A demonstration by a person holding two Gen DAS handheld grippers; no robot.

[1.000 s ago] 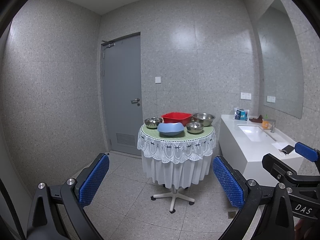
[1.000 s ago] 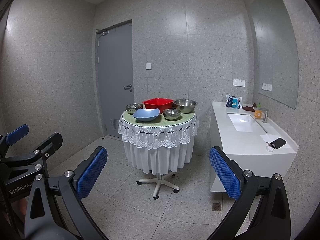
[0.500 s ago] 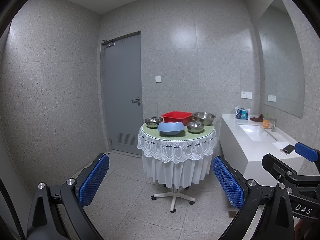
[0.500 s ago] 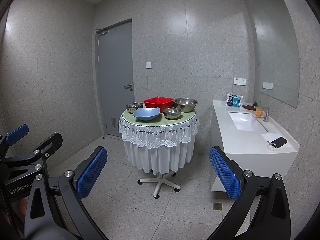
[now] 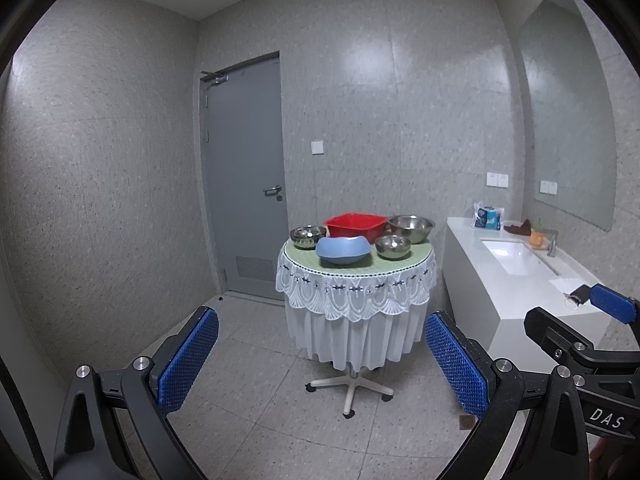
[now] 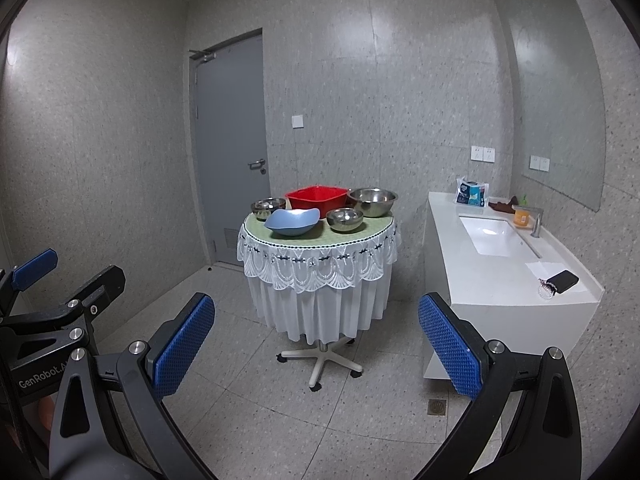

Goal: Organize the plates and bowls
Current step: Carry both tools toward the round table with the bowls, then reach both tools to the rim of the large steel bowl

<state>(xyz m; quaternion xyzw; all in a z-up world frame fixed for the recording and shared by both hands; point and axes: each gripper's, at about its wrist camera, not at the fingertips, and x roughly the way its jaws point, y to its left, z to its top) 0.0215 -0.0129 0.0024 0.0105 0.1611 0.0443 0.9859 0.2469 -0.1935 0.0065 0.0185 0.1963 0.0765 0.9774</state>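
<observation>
Bowls (image 5: 342, 250) spread on round counter (image 5: 420, 258) across room, untouched. Left tool (image 5: 322, 354), right tool (image 6: 316, 344) both wide open, empty. Approach step; next, close in on counter.
</observation>
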